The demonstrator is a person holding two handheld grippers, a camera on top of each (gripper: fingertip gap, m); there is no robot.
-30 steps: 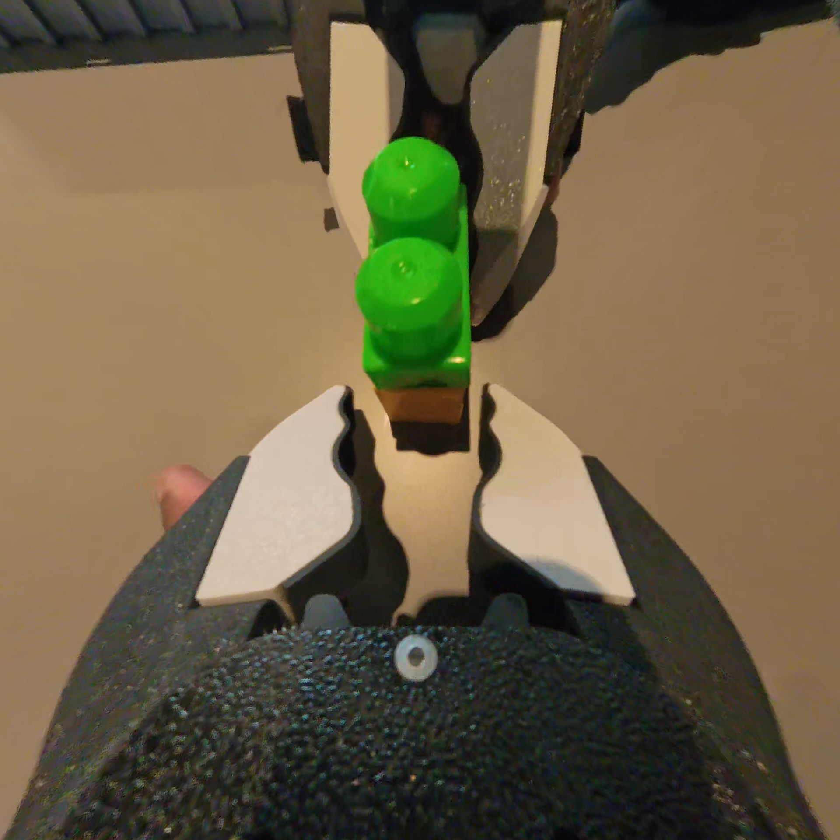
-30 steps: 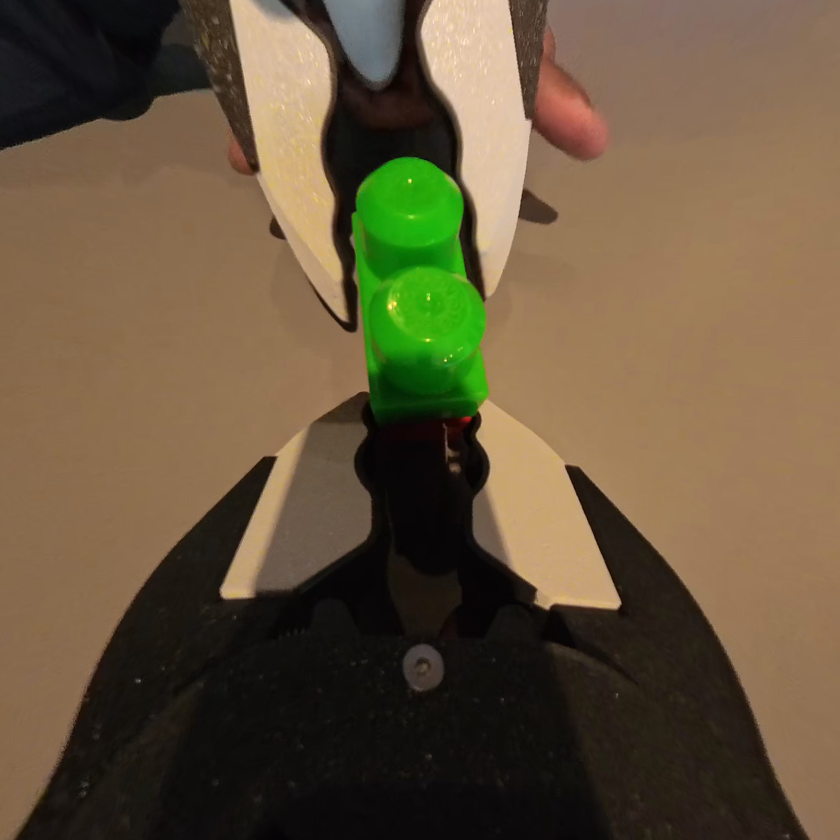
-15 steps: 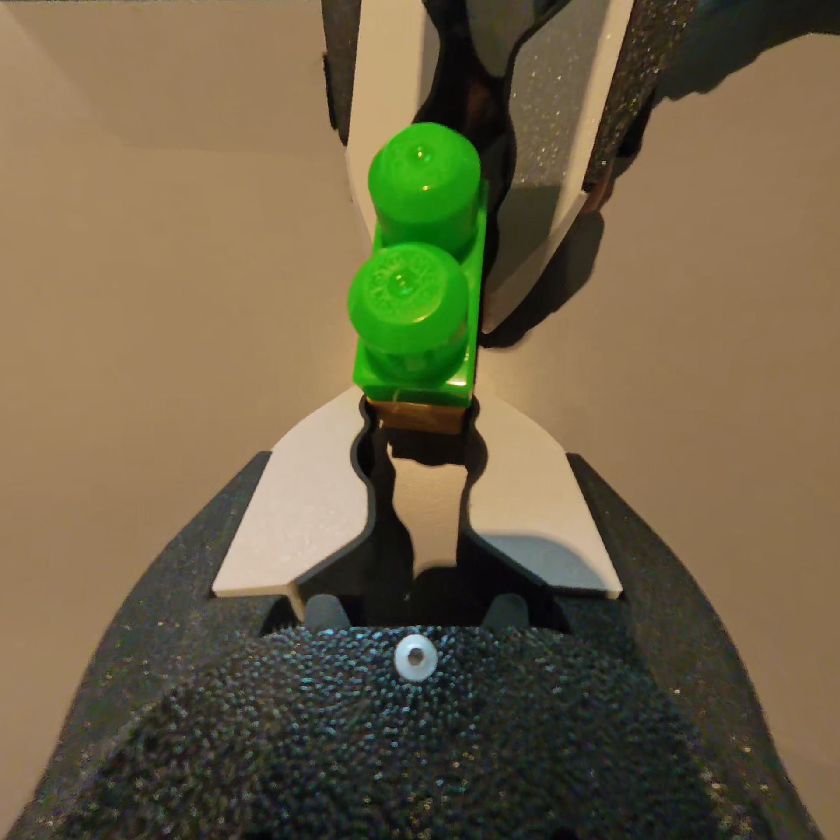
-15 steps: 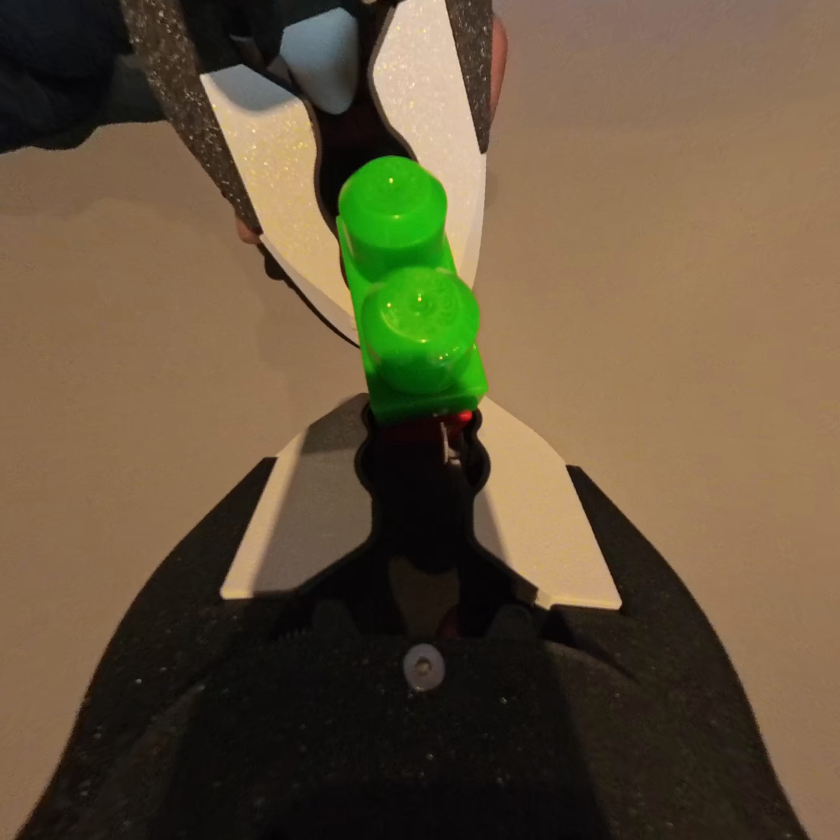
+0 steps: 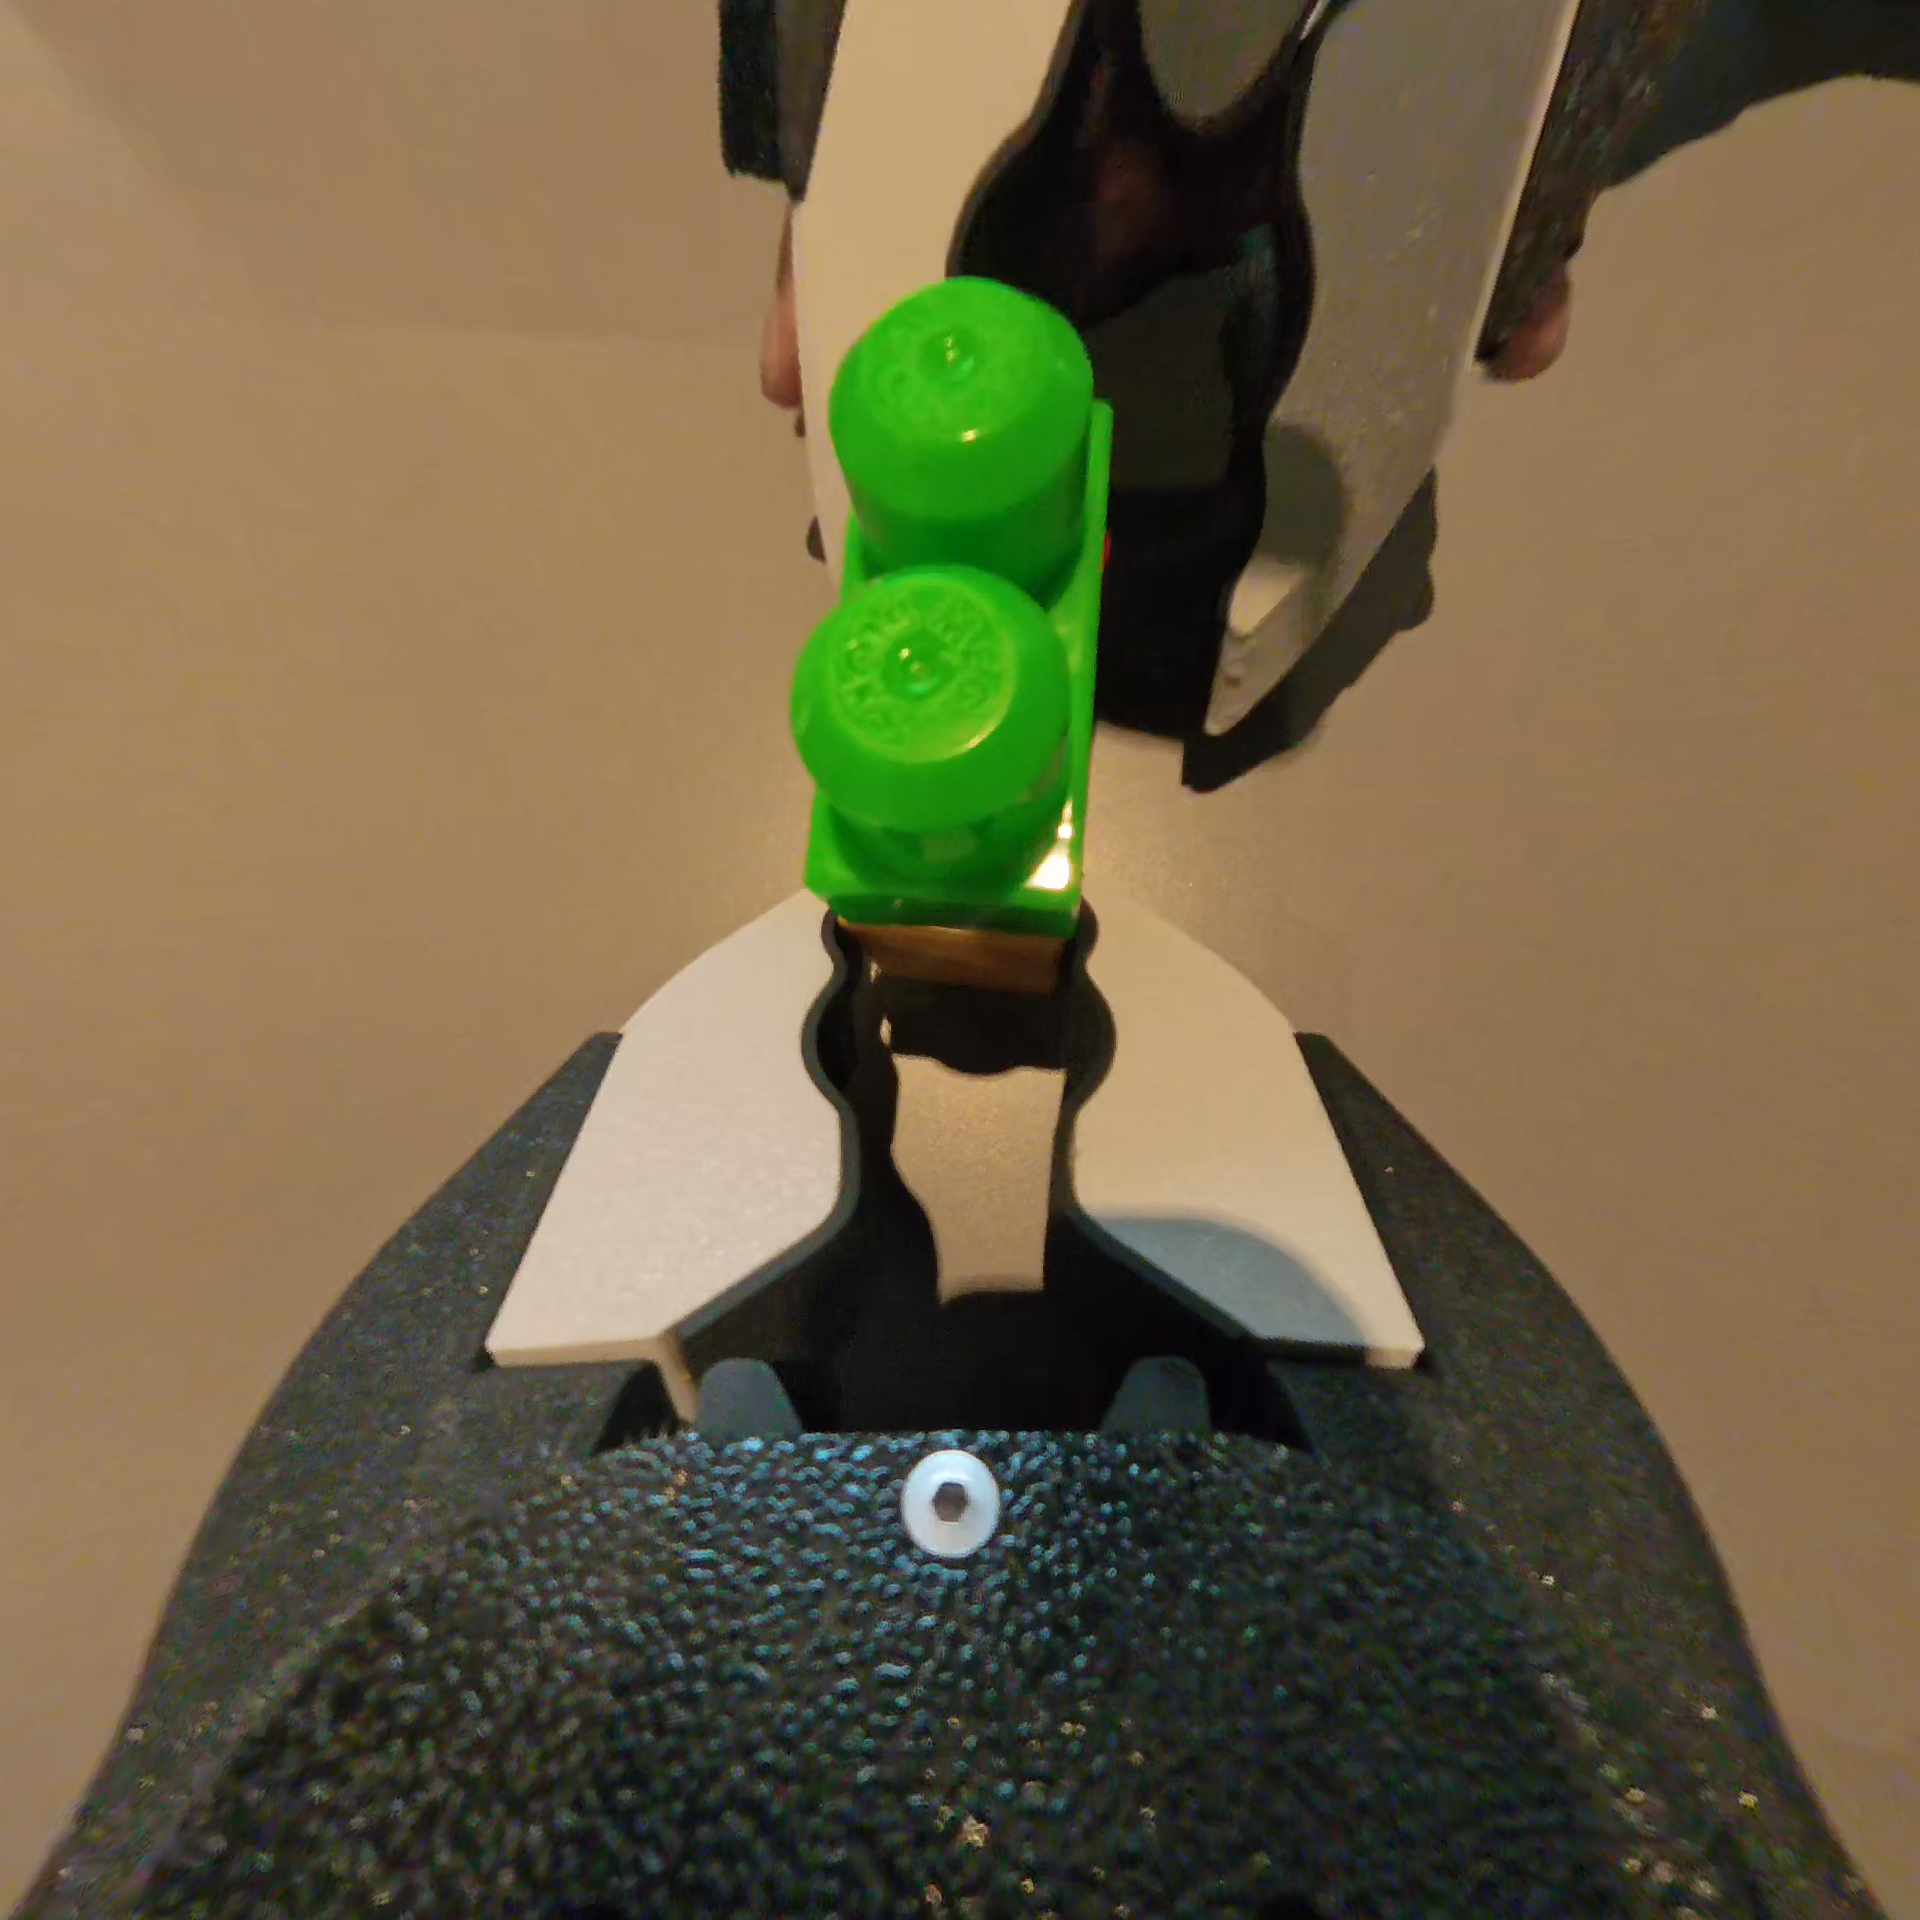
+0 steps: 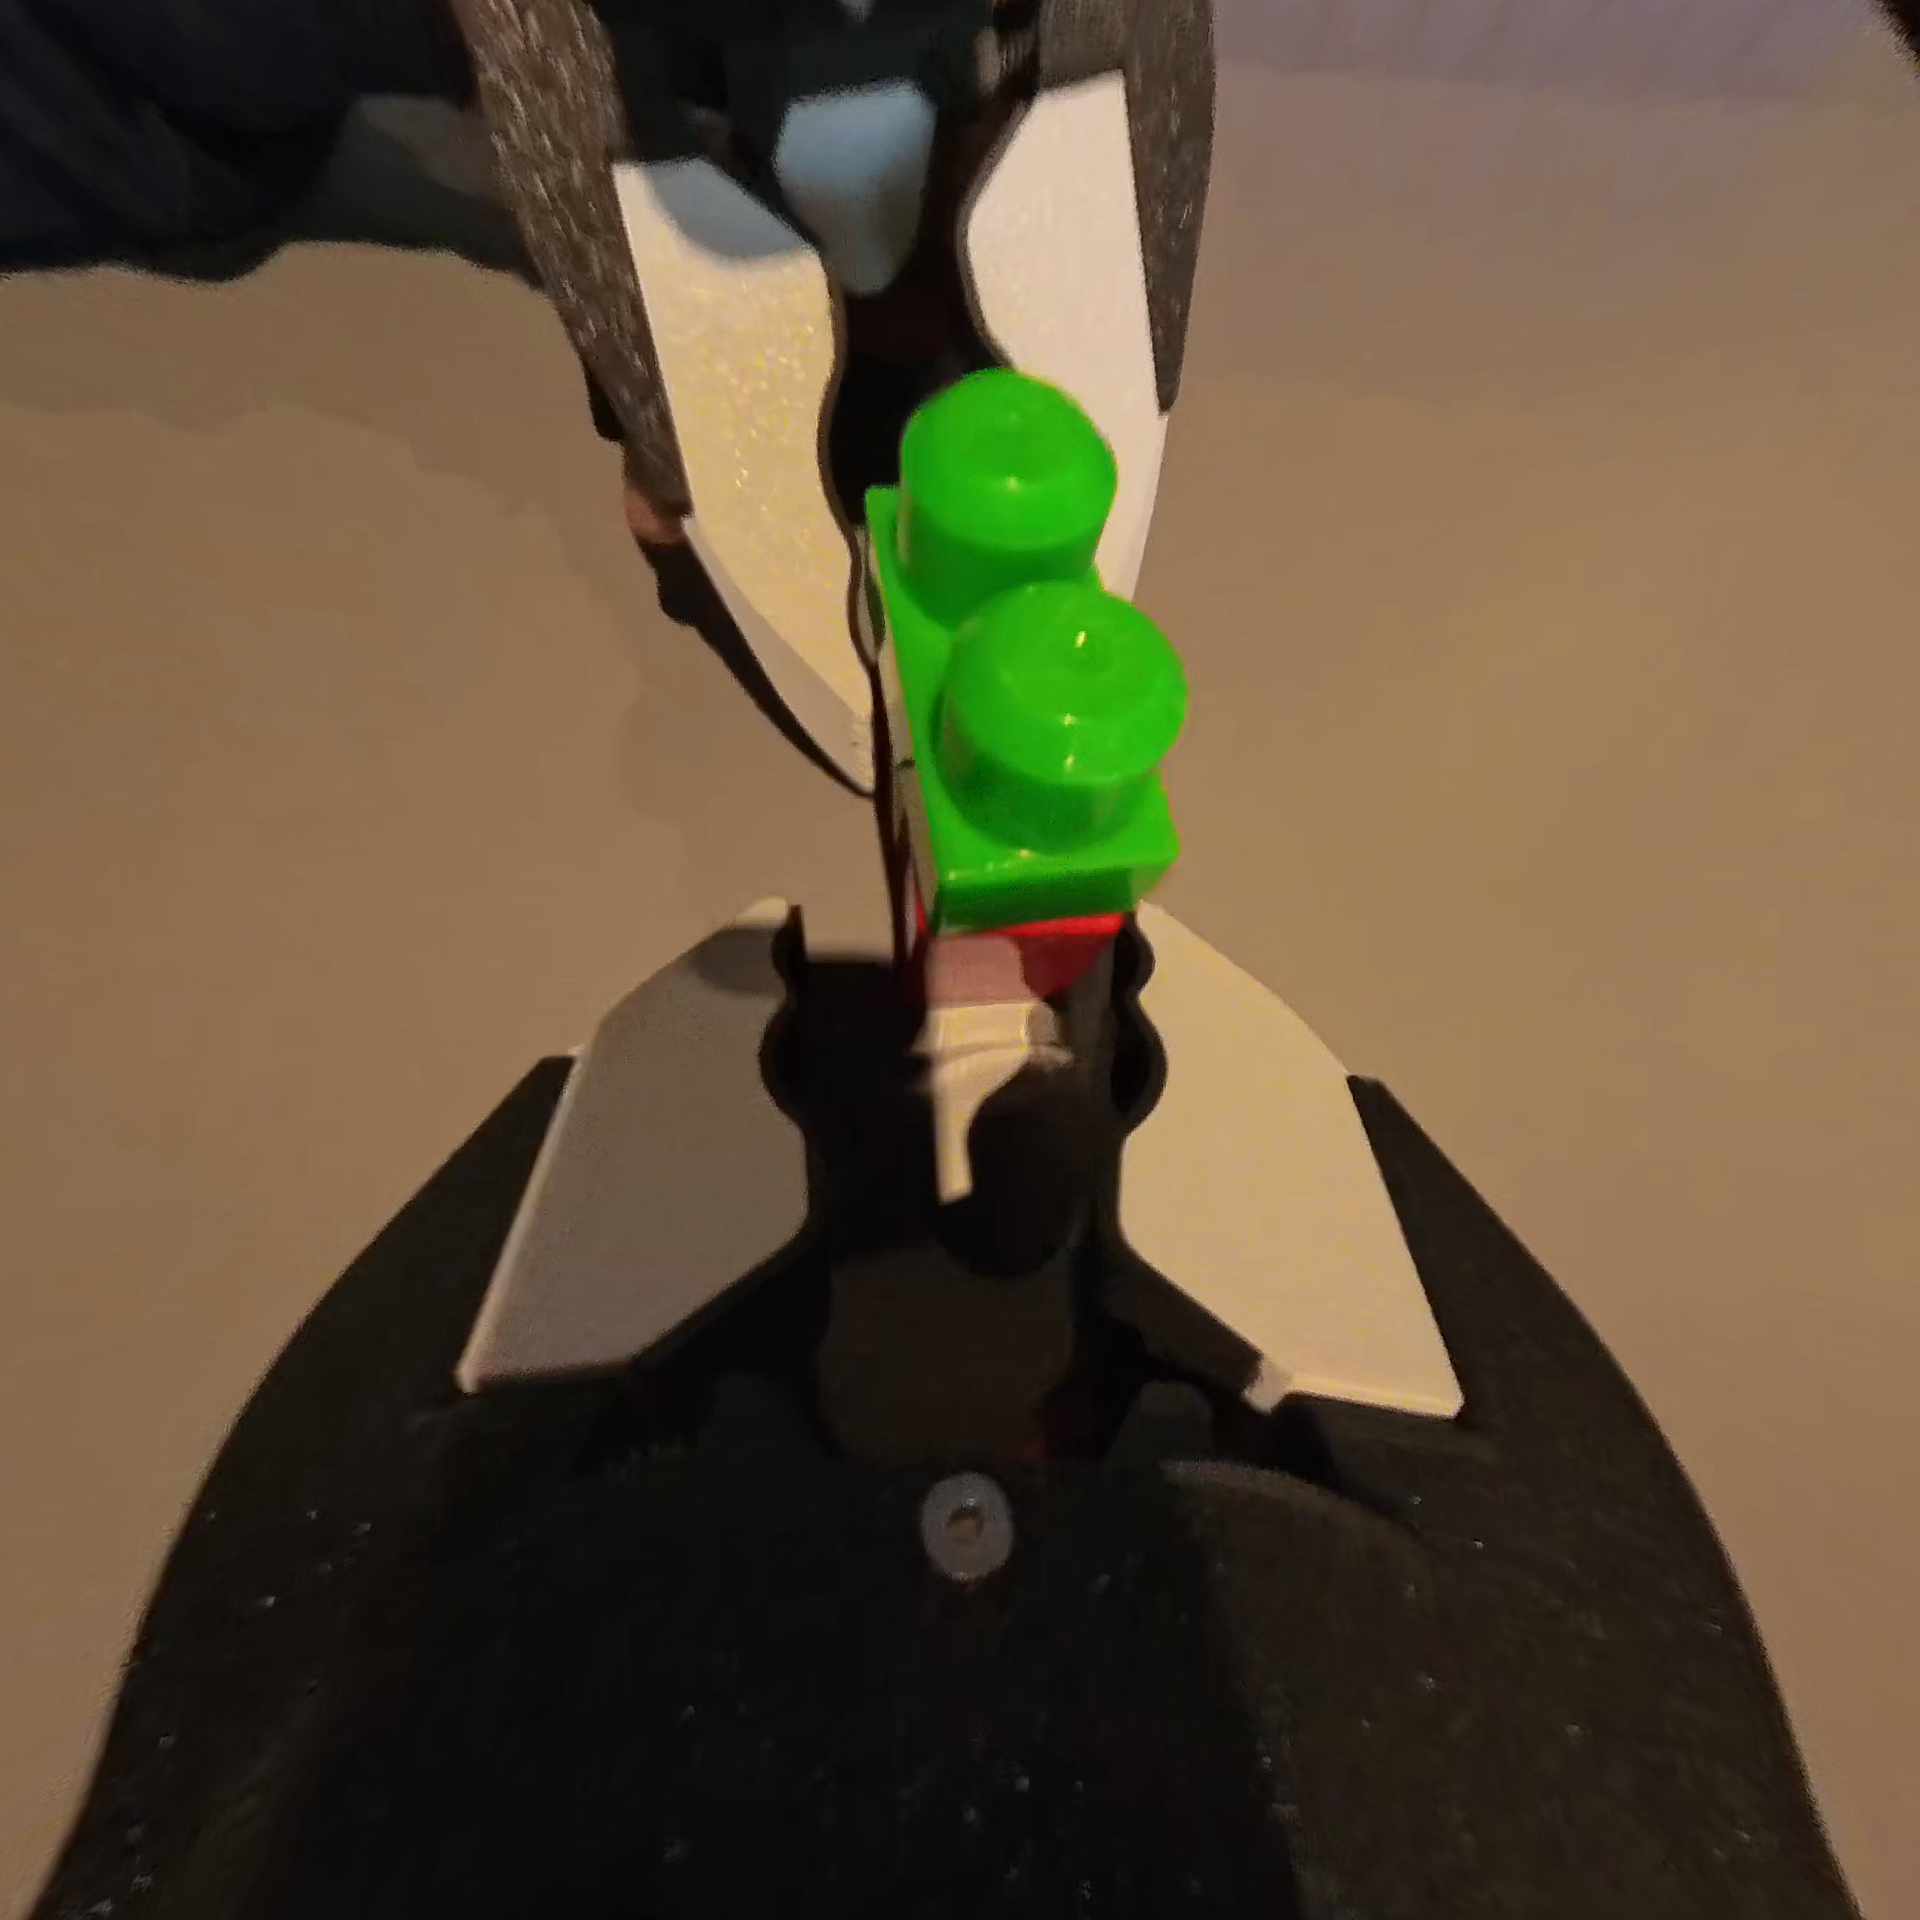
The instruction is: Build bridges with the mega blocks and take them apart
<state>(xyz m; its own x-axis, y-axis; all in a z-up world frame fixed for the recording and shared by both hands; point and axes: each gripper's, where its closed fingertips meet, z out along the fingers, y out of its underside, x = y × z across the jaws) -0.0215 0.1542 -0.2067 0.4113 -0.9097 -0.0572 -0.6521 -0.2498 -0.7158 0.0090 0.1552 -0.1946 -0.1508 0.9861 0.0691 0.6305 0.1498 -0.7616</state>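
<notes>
A green two-stud block (image 5: 956, 665) bridges an orange block (image 5: 961, 958) and a red block (image 6: 1049, 951). My left gripper (image 5: 956, 935) is shut on the orange block under the green block's near end. My right gripper (image 6: 961, 925) is open: the red block lies against its right finger and stands clear of the left one. In the left wrist view the right gripper's fingers (image 5: 1361, 416) stand spread behind the green block. In the right wrist view the left gripper's fingers (image 6: 738, 468) flank the green block's (image 6: 1039, 665) far end, and the orange block is hidden.
A plain beige tabletop (image 5: 364, 727) lies under everything. A person's fingers (image 5: 1527, 343) hold the right gripper's body, and a dark sleeve (image 6: 208, 135) shows at the top left of the right wrist view. Less than 4 cm separates the two grippers' tips.
My right gripper has opened off the red block. The left gripper keeps its hold on the orange block, and the bridge has tilted and shifted slightly right in the right wrist view.
</notes>
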